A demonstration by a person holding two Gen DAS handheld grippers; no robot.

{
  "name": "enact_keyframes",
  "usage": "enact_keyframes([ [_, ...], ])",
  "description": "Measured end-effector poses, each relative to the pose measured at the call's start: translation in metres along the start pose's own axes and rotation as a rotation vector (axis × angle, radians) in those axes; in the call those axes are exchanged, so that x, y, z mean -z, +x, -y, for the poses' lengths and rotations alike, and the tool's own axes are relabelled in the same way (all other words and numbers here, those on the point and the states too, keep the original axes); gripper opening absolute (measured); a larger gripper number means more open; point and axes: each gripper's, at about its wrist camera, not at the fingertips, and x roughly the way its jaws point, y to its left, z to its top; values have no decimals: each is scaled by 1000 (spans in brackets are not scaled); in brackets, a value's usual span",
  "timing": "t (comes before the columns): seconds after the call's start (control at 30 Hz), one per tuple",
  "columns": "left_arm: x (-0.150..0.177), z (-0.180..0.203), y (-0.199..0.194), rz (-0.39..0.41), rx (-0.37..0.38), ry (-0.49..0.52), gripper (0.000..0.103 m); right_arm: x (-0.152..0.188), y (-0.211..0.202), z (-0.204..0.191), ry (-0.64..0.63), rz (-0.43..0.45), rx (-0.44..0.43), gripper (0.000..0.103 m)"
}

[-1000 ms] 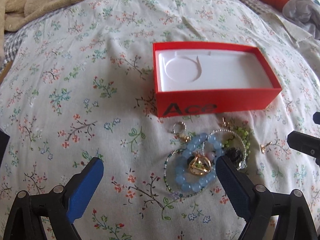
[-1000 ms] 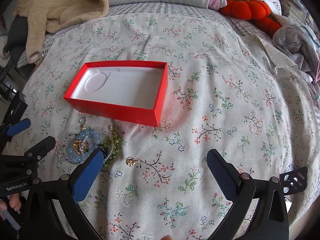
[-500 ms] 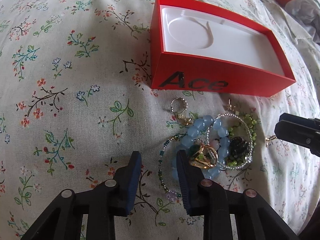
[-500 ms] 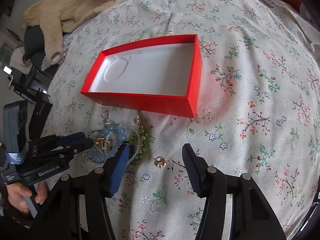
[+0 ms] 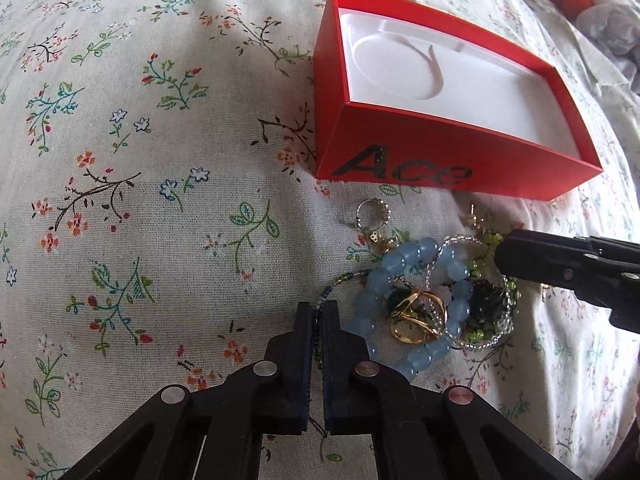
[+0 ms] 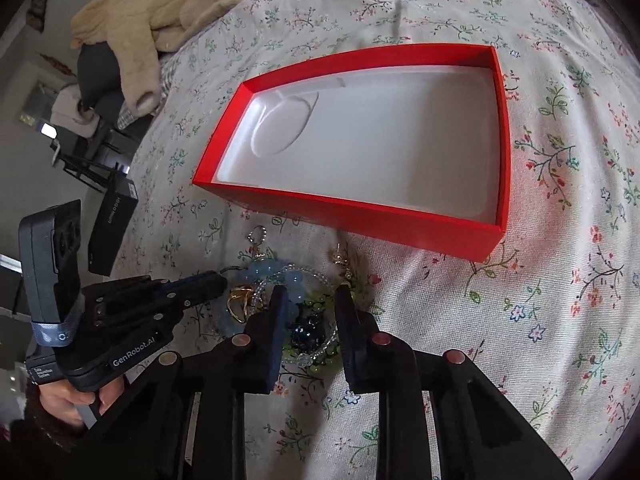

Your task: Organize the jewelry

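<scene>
Left tool (image 5: 317,312) pinching together on thin dark-green seed-bead strand (image 5: 326,294) at 9 o'clock edge of tangled jewelry pile on floral bedspread (image 5: 160,200). Right tool (image 6: 308,300) straddling green-and-clear beaded loop (image 6: 316,354), fingers apart, not gripping. Step: first pickup. Next, probably: lifting strand free of pale-blue round-bead bracelet (image 5: 404,276), carrying to 12 o'clock over near wall of open red cardboard box (image 5: 452,172). Box interior unoccupied; bedspread open at 9 o'clock.

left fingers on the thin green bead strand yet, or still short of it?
Touching. The left wrist view shows the left gripper nearly shut, with the thin green bead strand running between its fingers, pinched at the tips.
</scene>
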Motion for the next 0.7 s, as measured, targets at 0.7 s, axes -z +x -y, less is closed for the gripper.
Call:
enact_keyframes([
  [0.7, 18, -25, -45, 72, 60, -34, 0, 8, -8, -24, -79, -21, 62, 26],
])
